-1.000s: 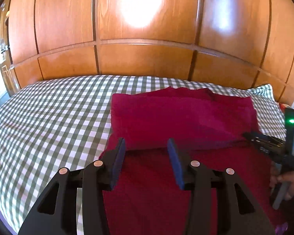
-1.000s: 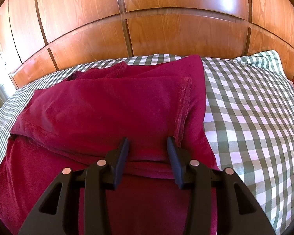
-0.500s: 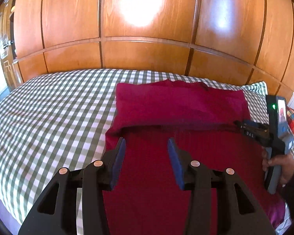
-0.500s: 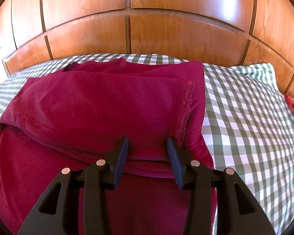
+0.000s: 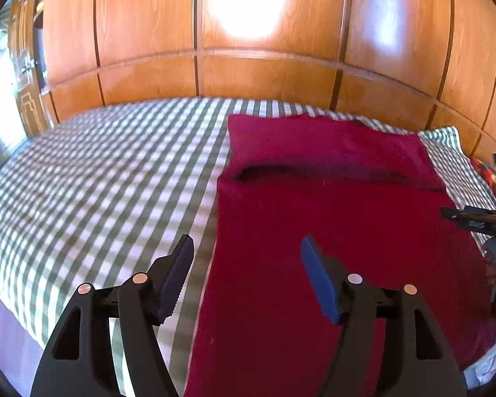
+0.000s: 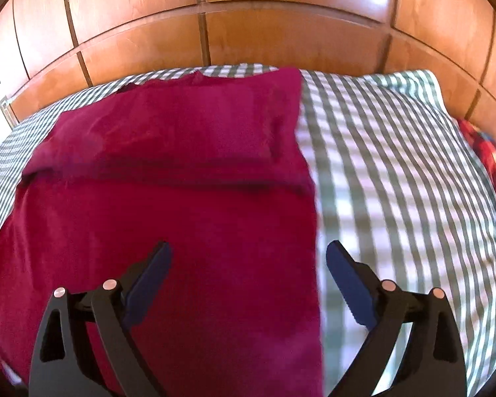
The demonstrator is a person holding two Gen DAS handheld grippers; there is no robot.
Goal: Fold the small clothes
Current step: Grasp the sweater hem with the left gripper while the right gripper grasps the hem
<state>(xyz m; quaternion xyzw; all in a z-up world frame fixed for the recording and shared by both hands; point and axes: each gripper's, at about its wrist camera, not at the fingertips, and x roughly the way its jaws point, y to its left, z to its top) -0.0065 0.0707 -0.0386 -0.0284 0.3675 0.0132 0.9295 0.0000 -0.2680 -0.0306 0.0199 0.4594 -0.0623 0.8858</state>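
Maroon garment (image 5: 330,231) lies flat on the green-and-white checked bedsheet (image 5: 99,182), its far part folded over toward the wooden headboard (image 5: 248,76). The left gripper (image 5: 248,274) hangs over the garment's left edge, jaws opening, nothing gripped between them. The right gripper (image 6: 248,278) straddles the garment's right edge, jaws opening wide and holding nothing; the cloth lies loose beneath.
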